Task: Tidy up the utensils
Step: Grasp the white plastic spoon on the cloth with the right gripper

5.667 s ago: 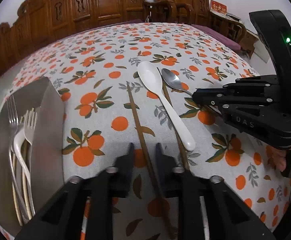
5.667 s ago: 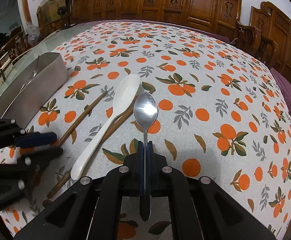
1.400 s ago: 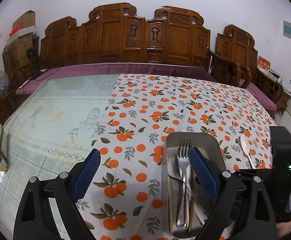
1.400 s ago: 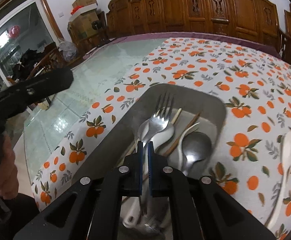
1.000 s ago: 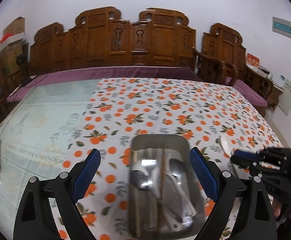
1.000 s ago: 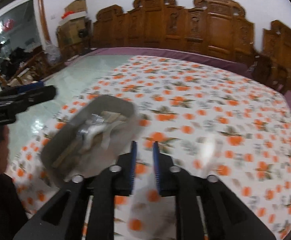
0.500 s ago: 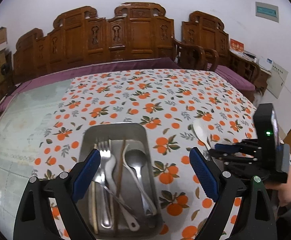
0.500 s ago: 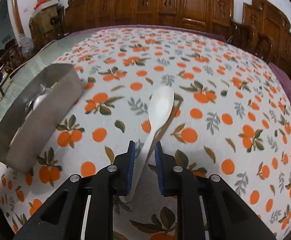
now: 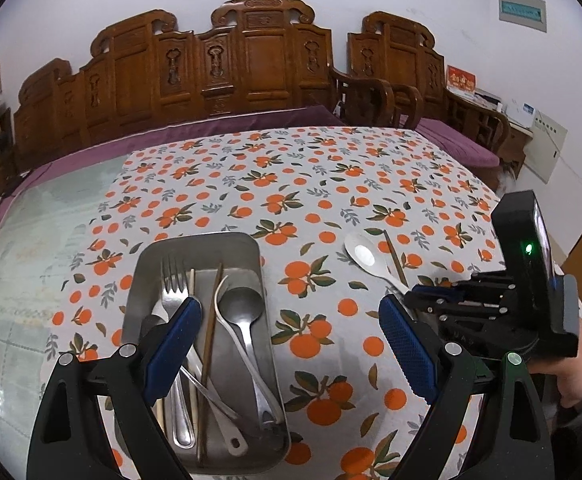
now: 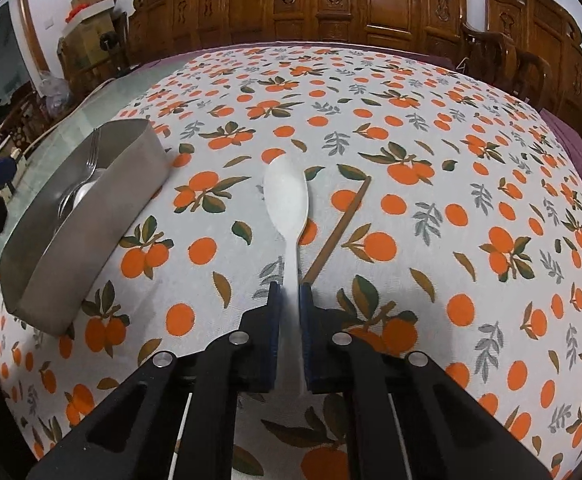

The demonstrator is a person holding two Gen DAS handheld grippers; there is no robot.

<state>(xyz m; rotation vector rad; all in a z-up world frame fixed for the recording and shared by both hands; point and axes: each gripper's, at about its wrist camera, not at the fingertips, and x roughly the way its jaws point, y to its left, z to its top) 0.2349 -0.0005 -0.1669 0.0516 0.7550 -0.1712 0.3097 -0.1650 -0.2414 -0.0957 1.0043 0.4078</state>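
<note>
A steel tray (image 9: 203, 237) on the orange-print cloth holds a fork (image 9: 173, 280), a metal spoon (image 9: 240, 304), a white spoon and chopsticks. In the right wrist view the tray (image 10: 79, 232) lies to the left. A white spoon (image 10: 287, 196) rests on the cloth with a brown chopstick (image 10: 339, 228) just to its right. My right gripper (image 10: 290, 292) straddles the spoon's handle, its jaws closing, and the blue pads meet the handle on both sides. From the left wrist view the spoon (image 9: 365, 256), chopstick (image 9: 395, 258) and right gripper (image 9: 413, 294) sit at the right. My left gripper (image 9: 287, 312) hangs wide open over the tray's near right side, holding nothing.
Carved wooden chairs (image 9: 251, 64) and a purple cushioned bench (image 9: 195, 128) line the table's far side. Bare glass tabletop (image 9: 31, 240) lies left of the cloth. A person's hand (image 9: 571, 380) holds the right gripper at the right edge.
The right gripper left the metal spoon in the tray, swung over to the white spoon, came down, and its jaws narrowed onto the handle. The left gripper drifted right and stays open.
</note>
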